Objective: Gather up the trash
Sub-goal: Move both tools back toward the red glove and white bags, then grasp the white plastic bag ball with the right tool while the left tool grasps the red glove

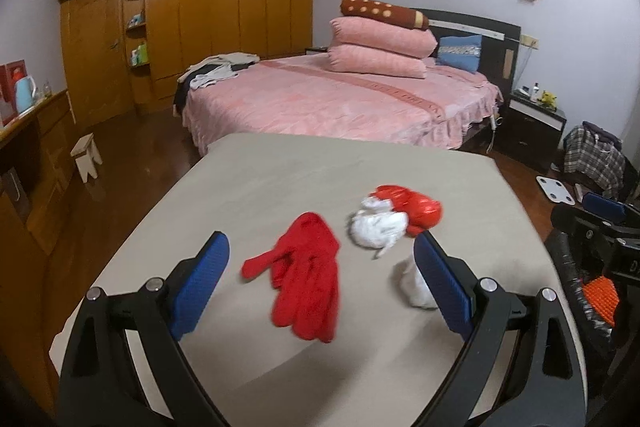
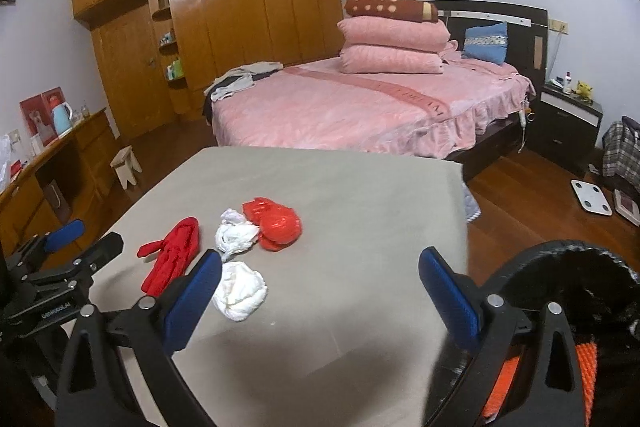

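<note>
On a grey-covered table (image 1: 280, 179) (image 2: 360, 195) lie red gloves (image 1: 306, 277) (image 2: 170, 261), a crumpled red plastic bag (image 1: 416, 207) (image 2: 276, 223), a white crumpled wad (image 1: 376, 229) (image 2: 236, 235) and a second white wad (image 1: 416, 281) (image 2: 240, 291). My left gripper (image 1: 320, 267) is open, just above the table, with the red gloves between its blue pads. My right gripper (image 2: 320, 283) is open and empty over the table's right part, its left pad (image 2: 192, 295) beside the nearer white wad. A dark bin (image 2: 568, 307) (image 1: 588, 287) with an orange item inside sits at the table's right edge.
A pink bed (image 1: 320, 99) with stacked pillows stands beyond the table. A wooden wardrobe (image 1: 200, 7) lines the back wall. A small stool (image 1: 86, 155) and a desk (image 2: 52, 155) are at left. A nightstand (image 2: 568, 123), a scale (image 2: 591, 202) and a plaid bag (image 1: 592, 159) are at right.
</note>
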The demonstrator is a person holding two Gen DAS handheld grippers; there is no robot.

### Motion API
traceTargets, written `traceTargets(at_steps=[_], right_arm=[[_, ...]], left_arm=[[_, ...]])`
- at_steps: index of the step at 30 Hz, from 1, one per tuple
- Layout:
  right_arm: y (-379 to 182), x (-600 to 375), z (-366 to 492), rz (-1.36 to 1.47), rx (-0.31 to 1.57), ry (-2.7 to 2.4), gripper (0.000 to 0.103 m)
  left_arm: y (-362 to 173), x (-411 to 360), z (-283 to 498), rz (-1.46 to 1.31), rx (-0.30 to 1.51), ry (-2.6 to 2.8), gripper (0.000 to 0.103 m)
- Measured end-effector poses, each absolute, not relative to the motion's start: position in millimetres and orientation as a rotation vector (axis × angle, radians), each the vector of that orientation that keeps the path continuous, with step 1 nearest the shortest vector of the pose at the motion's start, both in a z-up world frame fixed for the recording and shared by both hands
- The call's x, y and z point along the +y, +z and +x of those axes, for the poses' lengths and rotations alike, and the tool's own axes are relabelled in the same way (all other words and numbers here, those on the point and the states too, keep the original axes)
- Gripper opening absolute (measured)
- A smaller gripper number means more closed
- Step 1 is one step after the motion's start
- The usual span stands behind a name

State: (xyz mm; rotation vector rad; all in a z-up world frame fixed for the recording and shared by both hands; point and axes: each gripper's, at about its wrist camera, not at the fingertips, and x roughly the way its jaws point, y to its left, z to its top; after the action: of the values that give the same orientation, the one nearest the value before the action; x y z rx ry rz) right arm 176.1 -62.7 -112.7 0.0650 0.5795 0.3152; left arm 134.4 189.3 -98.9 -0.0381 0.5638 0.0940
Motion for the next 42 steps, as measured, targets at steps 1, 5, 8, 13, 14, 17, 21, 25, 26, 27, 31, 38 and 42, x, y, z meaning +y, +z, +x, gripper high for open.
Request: traceTargets(at_steps=[1,5,8,13,14,17,21,25,26,27,31,38,42], right_arm=[[-115,-58,178,0.065,0.583,0.318,0.097],[-124,-41,185,0.052,0.596,0.333,0.097],[-135,-23,192,0.038,0.620,0.347,0.097],[-151,1,200,0.025,0.661,0.366,0.097],[-154,5,203,0.025,0.668,0.368,0.097],[-164,15,208,0.019,0.692,0.370,0.097],[-176,25,213,0.001,0.722,0.373,0.096],[-185,31,217,-0.015,0.768,0.385,0.085],[-187,31,217,-0.015,0.779,0.388,0.080],[-190,32,218,-0.013,0.796,0.394,0.077],[-195,31,218,0.002,0.835,0.422,0.060],[-194,32,213,-0.001,0.833,0.463,0.041],[-185,23,214,0.016,0.811,0.444,0.040]], left_arm=[[-101,192,136,-0.039,0.567,0.099,0.091],[-111,207,139,-0.050,0.580,0.119,0.091],[-116,215,141,-0.054,0.589,0.133,0.091],[-127,226,146,-0.055,0.616,0.148,0.091],[-129,228,146,-0.055,0.620,0.151,0.091],[-133,235,148,-0.066,0.631,0.159,0.091],[-136,242,151,-0.080,0.636,0.166,0.091],[-138,245,153,-0.087,0.640,0.166,0.091],[-138,245,155,-0.089,0.641,0.166,0.091],[-139,245,155,-0.090,0.642,0.166,0.091],[-141,245,157,-0.092,0.648,0.162,0.091],[-144,241,164,-0.099,0.661,0.149,0.091],[-145,238,174,-0.092,0.670,0.137,0.091]])
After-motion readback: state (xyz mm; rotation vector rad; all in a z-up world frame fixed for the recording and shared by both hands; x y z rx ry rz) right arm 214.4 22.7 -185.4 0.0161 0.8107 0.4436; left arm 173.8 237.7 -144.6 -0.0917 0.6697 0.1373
